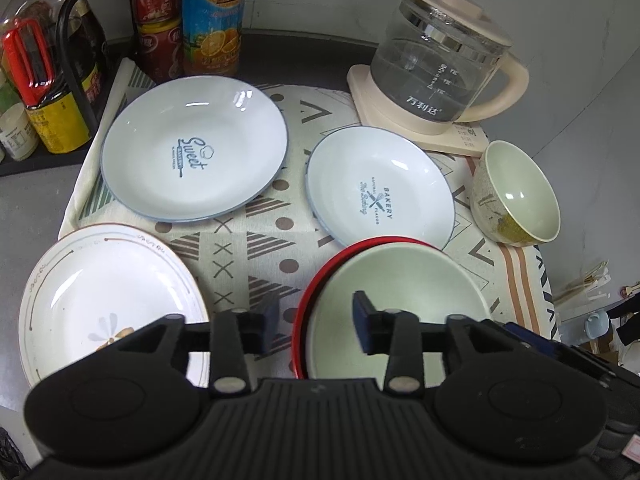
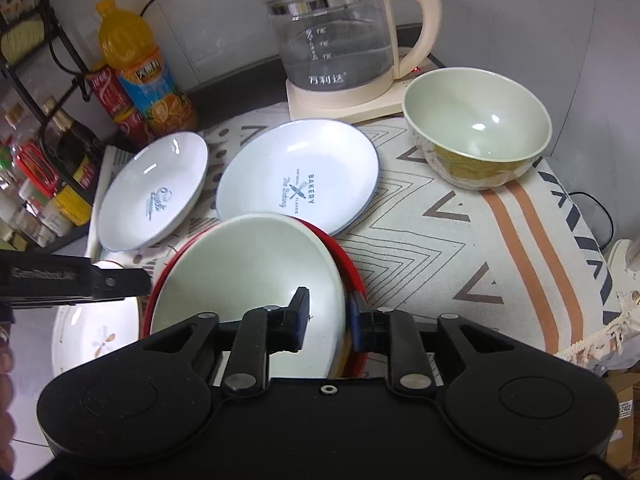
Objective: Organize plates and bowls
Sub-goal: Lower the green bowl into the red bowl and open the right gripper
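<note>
Right, nearest in, the right gripper (image 2: 330, 320) straddles the right-hand rim of the green-glazed bowl (image 2: 248, 272), which is nested in the red-rimmed bowl (image 2: 352, 272); its jaws are slightly parted, one pad inside and one outside, not visibly pinching. The left gripper (image 1: 314, 322) stands released over the same stack's left rim, nothing between its pads, so both hands flank the stack, the right closer to the rim. Just left lies the flower-patterned plate (image 1: 92, 292). Farther back on the patterned cloth (image 1: 260, 248) sit the Bakery plate (image 1: 376, 184), touching-close behind the stack, and the Sweet plate (image 1: 192, 144). The speckled bowl (image 2: 476, 128) stands apart at right. The glass kettle (image 2: 332, 36) and the orange juice bottle (image 1: 212, 16) crowd the wall.
</note>
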`<state>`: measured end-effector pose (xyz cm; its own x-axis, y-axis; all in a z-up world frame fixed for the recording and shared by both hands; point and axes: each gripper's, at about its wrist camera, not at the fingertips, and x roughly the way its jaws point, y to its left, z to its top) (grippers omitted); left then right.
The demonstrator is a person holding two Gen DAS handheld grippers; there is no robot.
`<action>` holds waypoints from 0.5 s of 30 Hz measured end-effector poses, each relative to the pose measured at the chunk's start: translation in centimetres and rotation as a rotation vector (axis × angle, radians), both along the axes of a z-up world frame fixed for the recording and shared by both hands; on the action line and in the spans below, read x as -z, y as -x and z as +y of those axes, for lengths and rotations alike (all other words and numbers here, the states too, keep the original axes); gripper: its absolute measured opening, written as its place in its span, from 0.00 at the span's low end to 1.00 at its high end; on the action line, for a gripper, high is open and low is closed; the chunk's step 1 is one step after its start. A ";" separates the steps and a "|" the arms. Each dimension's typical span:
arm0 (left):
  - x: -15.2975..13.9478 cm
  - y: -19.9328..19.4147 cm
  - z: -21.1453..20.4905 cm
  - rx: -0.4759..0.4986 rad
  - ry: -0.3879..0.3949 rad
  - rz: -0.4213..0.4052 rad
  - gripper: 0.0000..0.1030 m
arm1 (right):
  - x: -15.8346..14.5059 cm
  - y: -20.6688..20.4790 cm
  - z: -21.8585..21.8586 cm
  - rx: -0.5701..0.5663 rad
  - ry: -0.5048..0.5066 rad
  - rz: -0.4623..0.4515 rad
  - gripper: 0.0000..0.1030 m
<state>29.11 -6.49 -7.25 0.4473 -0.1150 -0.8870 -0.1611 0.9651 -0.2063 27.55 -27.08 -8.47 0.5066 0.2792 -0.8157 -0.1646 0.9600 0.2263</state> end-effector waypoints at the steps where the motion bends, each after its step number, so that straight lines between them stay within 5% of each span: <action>1: -0.1 -0.1 -0.3 0.003 -0.004 -0.003 0.43 | -0.3 0.2 -0.2 0.005 0.001 -0.009 0.31; 15: -0.5 -2.7 -5.0 0.114 -0.008 -0.025 0.49 | -1.6 0.1 -5.5 0.143 -0.039 -0.065 0.44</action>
